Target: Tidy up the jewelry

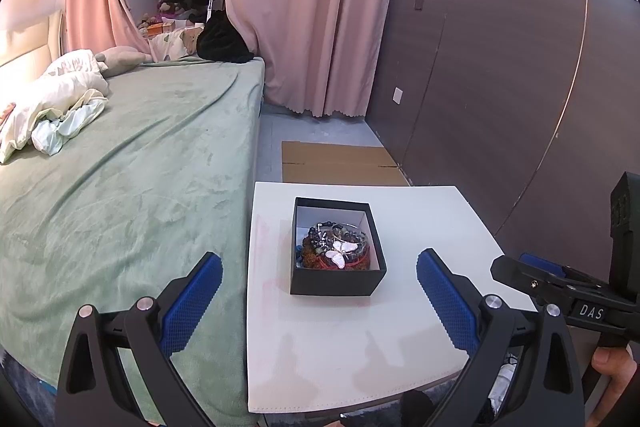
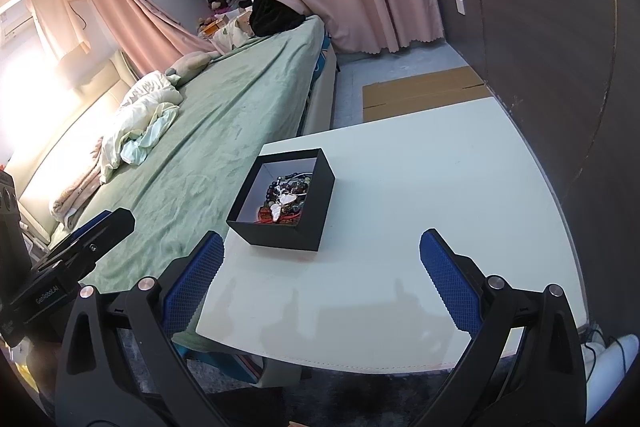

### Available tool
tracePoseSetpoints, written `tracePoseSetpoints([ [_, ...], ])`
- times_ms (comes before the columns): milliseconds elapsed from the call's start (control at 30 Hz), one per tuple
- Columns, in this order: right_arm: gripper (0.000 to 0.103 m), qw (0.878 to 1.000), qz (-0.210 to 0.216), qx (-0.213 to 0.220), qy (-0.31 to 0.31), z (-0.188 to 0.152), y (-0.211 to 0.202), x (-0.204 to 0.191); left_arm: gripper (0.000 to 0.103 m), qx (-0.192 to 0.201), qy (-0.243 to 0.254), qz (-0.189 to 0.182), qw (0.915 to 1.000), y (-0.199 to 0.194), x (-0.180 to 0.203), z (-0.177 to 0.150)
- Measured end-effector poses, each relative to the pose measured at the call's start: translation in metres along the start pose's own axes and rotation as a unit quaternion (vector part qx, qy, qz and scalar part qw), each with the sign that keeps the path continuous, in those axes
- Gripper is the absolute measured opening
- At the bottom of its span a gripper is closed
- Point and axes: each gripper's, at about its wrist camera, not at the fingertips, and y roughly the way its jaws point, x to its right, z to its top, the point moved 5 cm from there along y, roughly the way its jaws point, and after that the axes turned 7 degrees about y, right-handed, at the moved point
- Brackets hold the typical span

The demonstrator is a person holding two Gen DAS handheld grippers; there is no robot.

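From my left wrist camera I look almost straight at the black box [image 1: 337, 269], square and matte with a pale lining, standing on the white surface [image 1: 420, 227] near its left edge. Inside lies the jewelry [image 1: 336, 247]: a tangle of dark beaded bracelets, red cord and a glossy white butterfly pendant [image 1: 339, 254] on top. This view alone shows the right gripper [image 1: 532, 273] coming in from the right edge, seen side-on, with a fingertip of the person's hand [image 1: 610, 367] under its handle; from here I cannot tell how its jaws stand. My left gripper [image 1: 318, 297] is spread wide, blue ribbed pads [image 1: 192, 307] well apart, holding nothing, with the box between and beyond them.

The right wrist camera sees the same box [image 2: 286, 223] from the right and tilted, so one outer wall faces me and the jewelry [image 2: 286, 201] is partly hidden behind it. Here the right gripper [image 2: 320, 283] is clearly wide open and empty, its textured blue pads [image 2: 448, 283] hanging over the smooth surface [image 2: 440, 187]. This view shows the left gripper [image 2: 94, 229] as a black bar at the left, over the bed.

Both views show the bed [image 1: 120, 187] with a soft green plush cover just beside the surface, a crumpled pale quilt [image 1: 52, 99], pink pleated curtains [image 1: 304, 7], a dark wood-grain wall [image 1: 500, 87] and flat cardboard [image 1: 340, 163] on the floor.
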Motion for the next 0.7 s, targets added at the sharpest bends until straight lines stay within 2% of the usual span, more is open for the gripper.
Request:
tracePoseSetpoints([
  [533, 0.098, 1.000, 0.000, 0.000, 0.000, -0.0004, -0.0020, 0.0007, 0.095, 0.000, -0.004, 0.008, 1.0000, -0.0007, -0.0019, 0.0000],
  [700, 0.098, 1.000, -0.002, 0.000, 0.000, 0.0001, -0.0021, 0.0012, 0.095, 0.006, -0.006, -0.002, 1.0000, -0.0019, -0.0004, 0.0009],
])
